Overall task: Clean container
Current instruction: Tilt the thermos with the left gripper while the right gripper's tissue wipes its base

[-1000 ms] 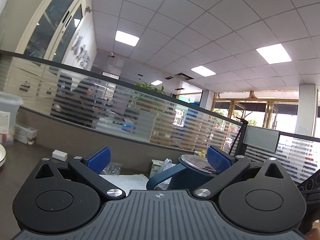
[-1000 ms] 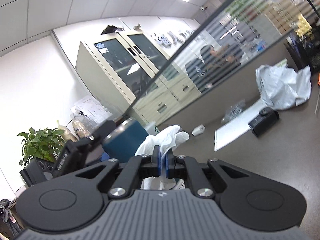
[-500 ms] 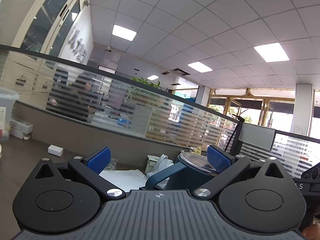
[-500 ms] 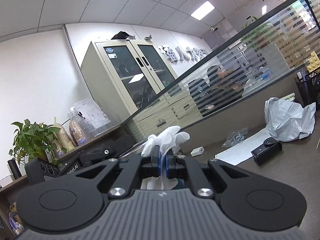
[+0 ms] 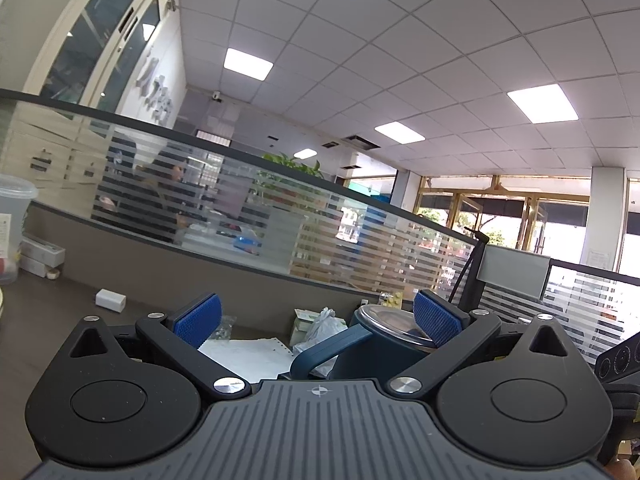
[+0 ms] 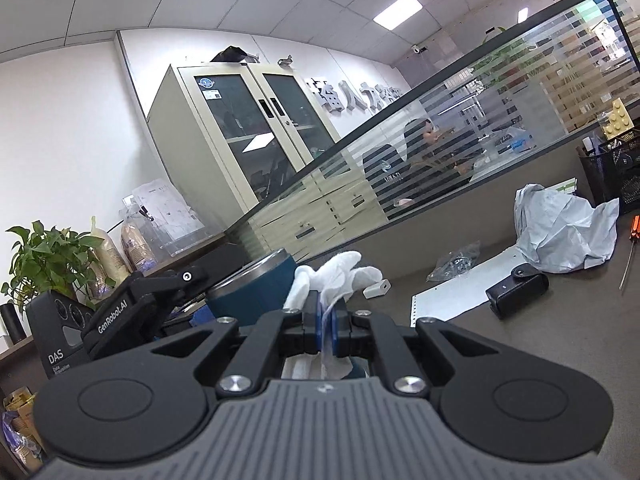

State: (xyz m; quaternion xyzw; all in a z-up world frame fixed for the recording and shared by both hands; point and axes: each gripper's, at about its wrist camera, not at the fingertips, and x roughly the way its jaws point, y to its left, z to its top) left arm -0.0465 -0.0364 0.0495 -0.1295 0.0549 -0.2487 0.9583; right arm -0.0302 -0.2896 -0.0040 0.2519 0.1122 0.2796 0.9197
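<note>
1. Since a second ago the right view has levelled, and the mug [image 6: 256, 284] now shows at 11 o'clock of the right gripper [image 6: 327, 322].
2. Right jaws are pinched tight on a white cloth [image 6: 340, 276], which bunches above the fingers, beside the mug's rim.
3. Left gripper [image 5: 318, 320] stands wide; its right pad [image 5: 436, 318] sits at the mug's [image 5: 380, 344] rim, handle between the fingers; whether it touches I cannot tell.
</note>
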